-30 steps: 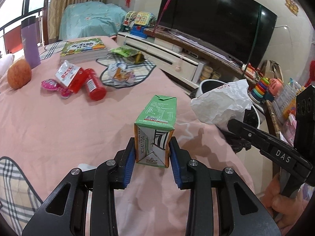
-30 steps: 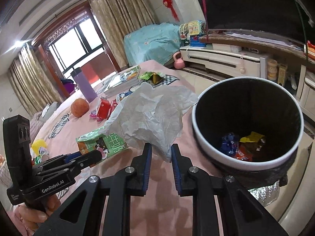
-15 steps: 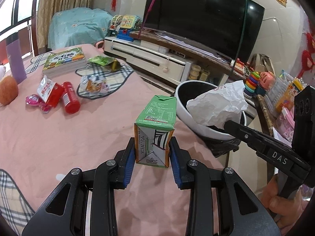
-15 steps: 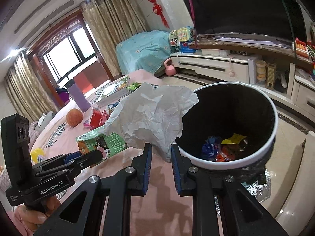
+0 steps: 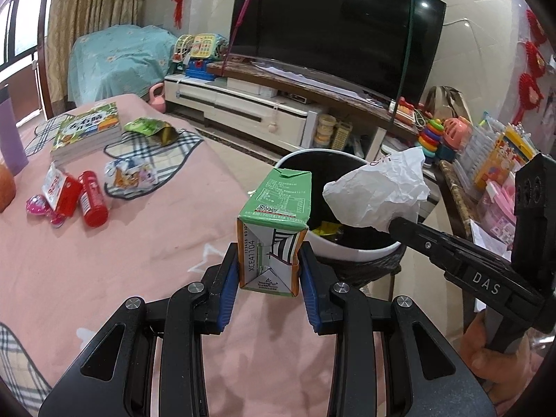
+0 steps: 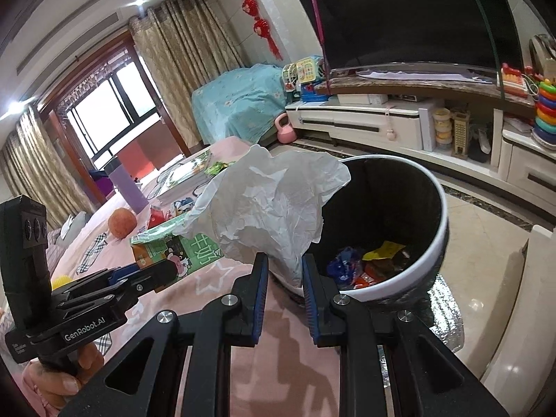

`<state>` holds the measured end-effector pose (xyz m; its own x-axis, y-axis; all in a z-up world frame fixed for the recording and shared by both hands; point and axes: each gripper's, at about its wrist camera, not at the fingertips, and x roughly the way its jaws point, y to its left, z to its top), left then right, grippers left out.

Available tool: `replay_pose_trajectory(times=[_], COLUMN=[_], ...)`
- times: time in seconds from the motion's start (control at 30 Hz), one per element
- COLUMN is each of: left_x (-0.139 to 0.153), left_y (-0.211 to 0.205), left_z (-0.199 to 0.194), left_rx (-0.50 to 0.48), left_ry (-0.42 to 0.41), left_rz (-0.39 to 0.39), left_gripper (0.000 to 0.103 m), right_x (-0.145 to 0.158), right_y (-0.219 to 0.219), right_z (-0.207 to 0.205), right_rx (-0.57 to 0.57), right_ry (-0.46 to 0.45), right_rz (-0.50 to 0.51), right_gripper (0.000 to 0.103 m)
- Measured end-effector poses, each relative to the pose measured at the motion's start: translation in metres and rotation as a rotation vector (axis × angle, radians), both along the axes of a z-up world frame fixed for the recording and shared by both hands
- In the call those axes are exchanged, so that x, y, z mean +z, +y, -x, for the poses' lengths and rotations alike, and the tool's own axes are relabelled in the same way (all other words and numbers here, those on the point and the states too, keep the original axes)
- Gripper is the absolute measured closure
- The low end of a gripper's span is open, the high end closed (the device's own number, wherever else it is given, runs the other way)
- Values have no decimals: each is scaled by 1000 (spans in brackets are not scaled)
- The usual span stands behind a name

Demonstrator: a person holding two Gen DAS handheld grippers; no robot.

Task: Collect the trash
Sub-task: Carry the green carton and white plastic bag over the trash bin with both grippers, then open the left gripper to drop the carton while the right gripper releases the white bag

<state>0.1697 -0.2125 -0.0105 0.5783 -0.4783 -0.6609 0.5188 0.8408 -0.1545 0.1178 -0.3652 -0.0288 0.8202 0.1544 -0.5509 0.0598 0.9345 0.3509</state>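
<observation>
My left gripper (image 5: 269, 274) is shut on a green and white drink carton (image 5: 274, 229), held upright above the pink table edge, just short of the bin. My right gripper (image 6: 285, 271) is shut on a crumpled white paper (image 6: 274, 205), held over the near rim of the white bin (image 6: 441, 236) with a black liner. The bin holds several wrappers (image 6: 368, 264). In the left wrist view the paper (image 5: 378, 191) hangs over the bin (image 5: 351, 253). In the right wrist view the carton (image 6: 173, 246) shows left of the paper.
On the pink tablecloth (image 5: 139, 243) lie a red bottle (image 5: 92, 203), a red packet (image 5: 57, 189), a snack wrapper (image 5: 130, 175), a green packet (image 5: 151, 128) and books (image 5: 87, 130). An orange fruit (image 6: 121, 222) and purple cup (image 6: 127, 187) stand farther back. A TV stand (image 6: 382, 118) is behind the bin.
Both grippers have moved toward the bin with their loads. The paper is now over the bin's rim and the carton is close to it. Both stay shut.
</observation>
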Motion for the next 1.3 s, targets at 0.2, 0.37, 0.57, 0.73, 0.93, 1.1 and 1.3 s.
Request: replay_pose_trajectory(times=[0.2, 0.37, 0.57, 0.73, 0.93, 1.1, 1.3], left_x=[2, 1, -1, -3, -8, -8, -10], left_y=[-14, -24, -35, -44, -54, -62, -72], left_z=[-1, -4, -6, -9, -13, -18, -23], left_rx=[-22, -37, -51, -58, -64, -68, -82], left_ry=[-2, -6, -7, -6, 3, 2, 8], left_rz=[-6, -13, -23, -38, -54, -62, -78], left_gripper=[72, 72, 72, 72, 72, 72, 72], right_x=[0, 0, -1, -3, -6, -9, -10], right_y=[-10, -18, -28, -34, -40, -44, -48], right_z=[3, 5, 5, 5, 3, 1, -3], right_rx=[-24, -42, -61, -70, -78, -82, -85], right_ry=[3, 7, 13, 20, 35, 51, 70], right_rz=[-3, -6, -8, -13, -11, -5, -5], right_gripper=[83, 83, 83, 83, 83, 83, 83])
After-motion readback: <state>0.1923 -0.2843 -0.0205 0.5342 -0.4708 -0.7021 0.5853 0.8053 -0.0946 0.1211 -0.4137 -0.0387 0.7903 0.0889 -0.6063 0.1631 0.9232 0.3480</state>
